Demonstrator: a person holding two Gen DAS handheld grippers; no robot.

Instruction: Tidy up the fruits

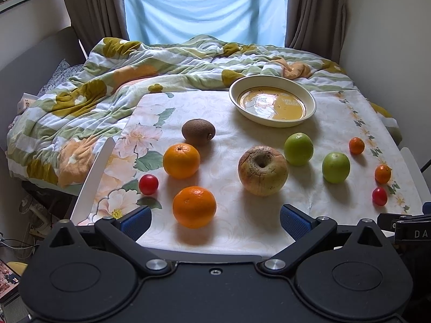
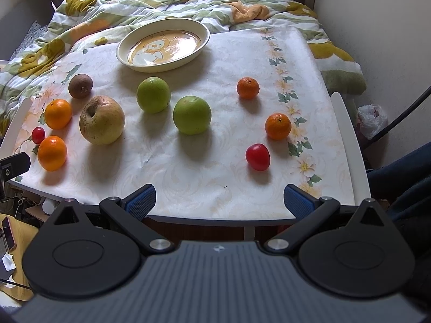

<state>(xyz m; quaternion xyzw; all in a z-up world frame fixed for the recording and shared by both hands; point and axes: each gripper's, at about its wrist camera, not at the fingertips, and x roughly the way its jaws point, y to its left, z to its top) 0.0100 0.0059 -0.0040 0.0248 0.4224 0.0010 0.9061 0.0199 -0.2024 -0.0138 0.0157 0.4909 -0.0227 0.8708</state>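
Observation:
Loose fruit lies on a floral tablecloth (image 1: 242, 231). An empty cream bowl (image 1: 272, 103) with a yellow picture stands at the back; it also shows in the right wrist view (image 2: 163, 45). Left side: a kiwi (image 1: 198, 132), two oranges (image 1: 181, 160) (image 1: 194, 206), a red tomato (image 1: 148, 184). Middle: a wrinkled yellow apple (image 1: 263, 170), two green apples (image 2: 153, 94) (image 2: 192, 115). Right side: two small mandarins (image 2: 248, 88) (image 2: 278, 126) and a red tomato (image 2: 257, 157). My left gripper (image 1: 215, 220) is open at the front edge, just behind the near orange. My right gripper (image 2: 219, 200) is open and empty at the front edge.
The table has white raised side rails (image 2: 347, 140). A bed with a rumpled flowered quilt (image 1: 107, 80) lies behind and left of it. Curtains and a window are at the back. A phone (image 2: 8, 232) and clutter lie on the floor at left.

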